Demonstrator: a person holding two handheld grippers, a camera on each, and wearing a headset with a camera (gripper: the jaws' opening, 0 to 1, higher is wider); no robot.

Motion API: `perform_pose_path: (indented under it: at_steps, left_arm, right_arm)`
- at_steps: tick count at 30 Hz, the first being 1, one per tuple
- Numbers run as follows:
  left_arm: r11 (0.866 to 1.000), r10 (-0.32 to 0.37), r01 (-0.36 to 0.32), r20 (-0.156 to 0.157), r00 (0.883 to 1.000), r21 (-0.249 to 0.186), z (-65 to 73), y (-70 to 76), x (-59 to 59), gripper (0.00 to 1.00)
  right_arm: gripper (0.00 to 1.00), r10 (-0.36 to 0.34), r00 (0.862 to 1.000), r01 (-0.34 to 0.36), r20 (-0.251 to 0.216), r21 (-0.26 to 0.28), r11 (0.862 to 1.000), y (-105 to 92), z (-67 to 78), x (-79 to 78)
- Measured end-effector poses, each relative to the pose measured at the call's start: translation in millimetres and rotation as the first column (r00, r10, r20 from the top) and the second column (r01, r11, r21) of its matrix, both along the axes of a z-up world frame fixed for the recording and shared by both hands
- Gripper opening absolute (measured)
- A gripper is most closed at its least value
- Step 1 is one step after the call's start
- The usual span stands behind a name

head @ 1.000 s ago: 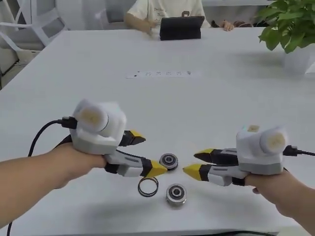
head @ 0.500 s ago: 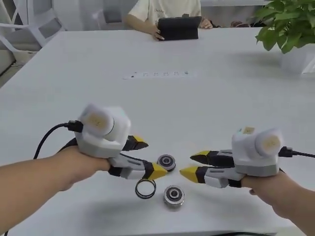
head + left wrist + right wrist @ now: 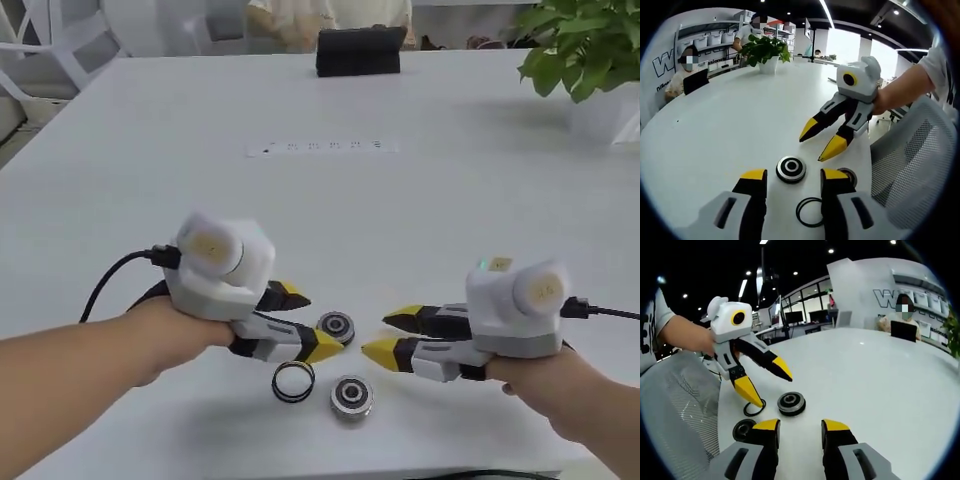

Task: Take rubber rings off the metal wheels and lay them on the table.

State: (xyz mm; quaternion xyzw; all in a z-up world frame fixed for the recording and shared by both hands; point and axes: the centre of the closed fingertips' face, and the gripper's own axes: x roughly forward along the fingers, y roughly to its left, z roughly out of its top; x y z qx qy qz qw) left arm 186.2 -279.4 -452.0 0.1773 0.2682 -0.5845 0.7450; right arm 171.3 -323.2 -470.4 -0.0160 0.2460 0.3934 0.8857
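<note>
Two metal wheels lie near the table's front edge: the farther wheel (image 3: 336, 327) (image 3: 791, 169) (image 3: 791, 403) and the nearer wheel (image 3: 351, 395) (image 3: 743, 429). A loose black rubber ring (image 3: 293, 381) (image 3: 810, 211) (image 3: 755, 408) lies flat just left of the nearer wheel. My left gripper (image 3: 312, 322) (image 3: 795, 175) is open and empty, its jaws on either side of the farther wheel without touching it. My right gripper (image 3: 377, 334) (image 3: 801, 425) is open and empty too, pointing at the wheels from the right, a short way off.
The white table (image 3: 330, 220) stretches far ahead. A socket strip (image 3: 322, 147) is set in its middle. A dark tablet (image 3: 358, 50) stands at the far end before a seated person. A potted plant (image 3: 585, 45) is at the far right. A black cable (image 3: 115, 280) trails left.
The head camera has tilted and shifted a little. Both grippers stay open and empty at nearly the same spots; the left one has edged slightly closer to the farther wheel.
</note>
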Motion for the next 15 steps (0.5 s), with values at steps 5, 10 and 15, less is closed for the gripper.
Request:
perform_pose_path:
  at_steps: [5,10,15]
  left_arm:
    - [1.0,-0.009,0.009,0.0,1.0,0.002,-1.9,-3.2,-0.2,0.35]
    - [1.0,-0.026,0.026,0.0,1.0,0.001,-3.5,-7.8,-1.0,0.3]
    - [0.999,-0.034,0.034,0.004,0.999,0.006,-5.3,-9.7,0.1,0.24]
  right_arm:
    - [0.31,0.0,1.0,0.0,-0.003,-0.001,1.0,-0.9,-1.7,1.1]
    - [0.31,-0.002,1.0,0.002,-0.005,0.001,1.0,-1.6,-3.0,2.3]
    - [0.31,-0.001,1.0,0.001,-0.005,0.002,1.0,-1.5,-3.1,3.0]
